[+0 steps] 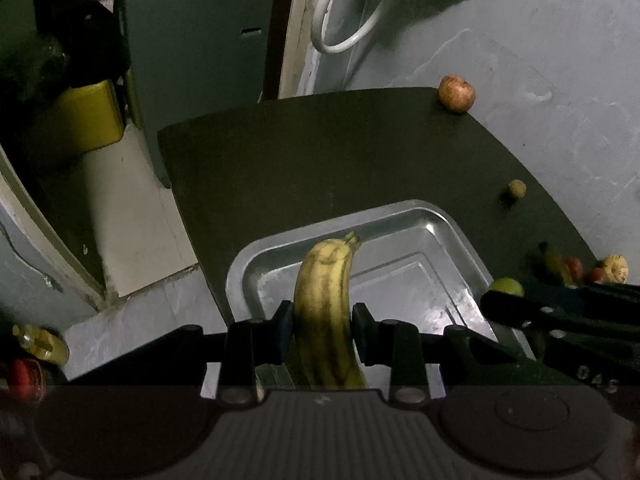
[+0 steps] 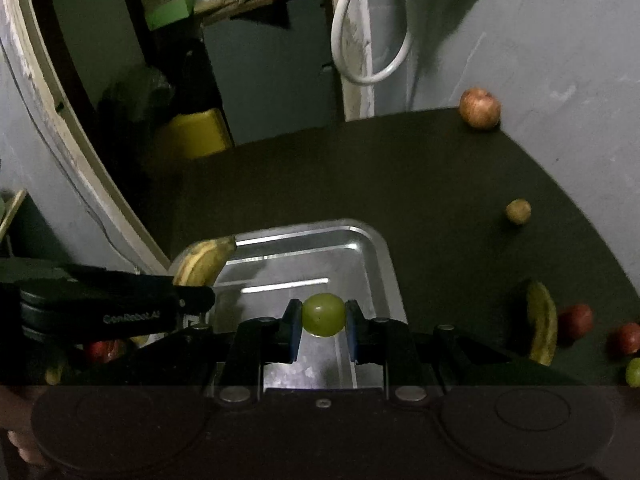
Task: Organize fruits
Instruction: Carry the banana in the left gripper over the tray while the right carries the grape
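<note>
Dark matte tabletop [image 1: 360, 152] carried a shiny rectangular metal tray [image 1: 452, 232]; left gripper [image 1: 322, 328] clamped a spotted yellow banana [image 1: 324, 300] above the tray; right gripper [image 2: 323, 326] pinched a small round green fruit [image 2: 323, 315] over it; reddish apple [image 2: 479, 109] sat at the far edge.

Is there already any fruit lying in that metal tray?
No, the metal tray shows only bare shiny bottom; the banana and green grape are held above it.
</note>
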Motion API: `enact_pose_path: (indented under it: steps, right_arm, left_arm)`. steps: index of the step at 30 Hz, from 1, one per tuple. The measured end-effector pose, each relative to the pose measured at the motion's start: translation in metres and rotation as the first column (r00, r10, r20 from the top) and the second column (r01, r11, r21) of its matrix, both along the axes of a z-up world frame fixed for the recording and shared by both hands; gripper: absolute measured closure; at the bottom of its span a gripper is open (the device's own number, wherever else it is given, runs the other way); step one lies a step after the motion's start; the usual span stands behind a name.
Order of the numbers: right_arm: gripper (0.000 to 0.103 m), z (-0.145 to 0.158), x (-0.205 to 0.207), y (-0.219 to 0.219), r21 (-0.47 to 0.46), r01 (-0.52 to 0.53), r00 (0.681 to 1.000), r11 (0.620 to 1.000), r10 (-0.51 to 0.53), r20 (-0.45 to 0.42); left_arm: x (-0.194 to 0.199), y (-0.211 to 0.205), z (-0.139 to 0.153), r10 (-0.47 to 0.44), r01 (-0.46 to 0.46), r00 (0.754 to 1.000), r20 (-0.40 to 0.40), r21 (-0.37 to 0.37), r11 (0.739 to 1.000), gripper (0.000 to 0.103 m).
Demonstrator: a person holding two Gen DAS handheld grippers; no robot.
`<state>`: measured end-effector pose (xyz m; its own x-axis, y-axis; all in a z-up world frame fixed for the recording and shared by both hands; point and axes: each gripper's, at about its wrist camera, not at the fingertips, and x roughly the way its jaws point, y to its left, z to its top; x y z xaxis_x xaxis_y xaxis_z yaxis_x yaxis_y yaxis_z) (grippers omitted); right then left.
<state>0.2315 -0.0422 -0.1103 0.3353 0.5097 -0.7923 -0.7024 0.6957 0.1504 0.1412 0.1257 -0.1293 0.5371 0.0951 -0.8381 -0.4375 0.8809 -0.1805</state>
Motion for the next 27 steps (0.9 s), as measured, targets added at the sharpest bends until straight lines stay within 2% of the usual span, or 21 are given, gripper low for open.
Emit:
enact_pose_path:
  steps: [9, 27]
  right_arm:
    - [0.079, -0.027, 0.010, 0.010, -0.046, -0.018, 1.000, 0.999, 0.017, -0.015]
    - [0.075, -0.036, 0.018, 0.024, -0.069, -0.042, 0.999, 0.997, 0.041, -0.020]
  left_arm:
    - [0.007, 0.000, -0.011, -0.008, 0.008, 1.000, -0.012, 0.012, 1.000, 0.069]
    - [0.011, 0.003, -0.011, 0.003, -0.003, 1.000, -0.025, 0.014, 1.000, 0.068]
